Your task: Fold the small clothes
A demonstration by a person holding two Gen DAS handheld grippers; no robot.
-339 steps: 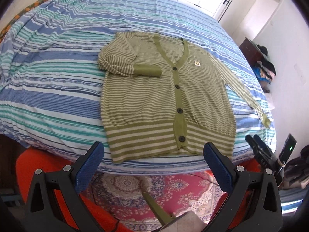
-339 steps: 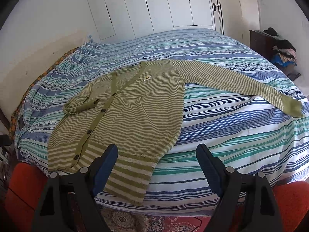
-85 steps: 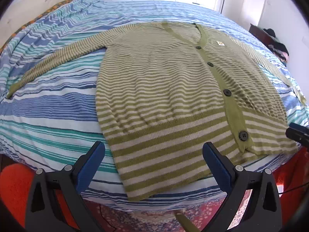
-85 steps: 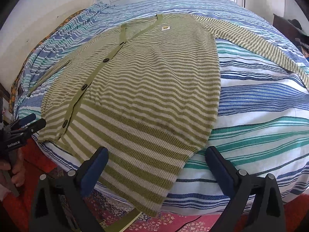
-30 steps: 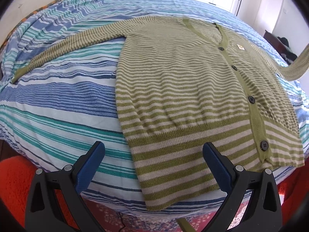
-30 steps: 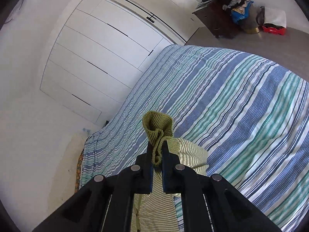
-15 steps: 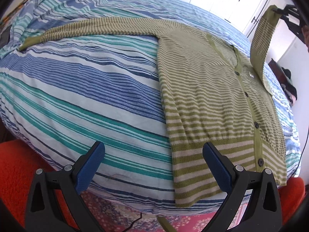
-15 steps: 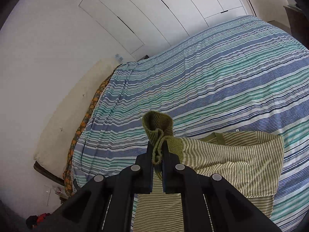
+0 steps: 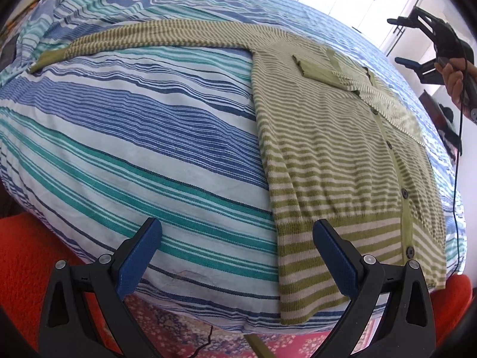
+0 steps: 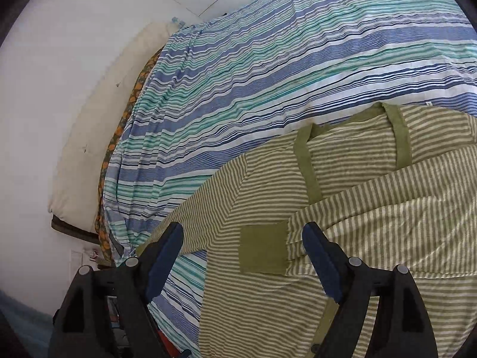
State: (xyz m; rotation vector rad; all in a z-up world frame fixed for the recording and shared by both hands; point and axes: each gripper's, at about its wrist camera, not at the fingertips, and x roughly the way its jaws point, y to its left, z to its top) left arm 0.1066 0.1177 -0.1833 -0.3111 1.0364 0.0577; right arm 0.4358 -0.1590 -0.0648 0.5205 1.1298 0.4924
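We are just releasing the right sleeve (image 10: 263,252) onto the cardigan (image 9: 342,161); both the right gripper (image 10: 243,256) and the left gripper (image 9: 237,250) are standing open, so the left sleeve (image 9: 143,35) is waiting next.

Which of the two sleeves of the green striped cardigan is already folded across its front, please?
The sleeve with the solid green cuff under the right gripper; the other sleeve lies outstretched on the bed.

No legible text anywhere.
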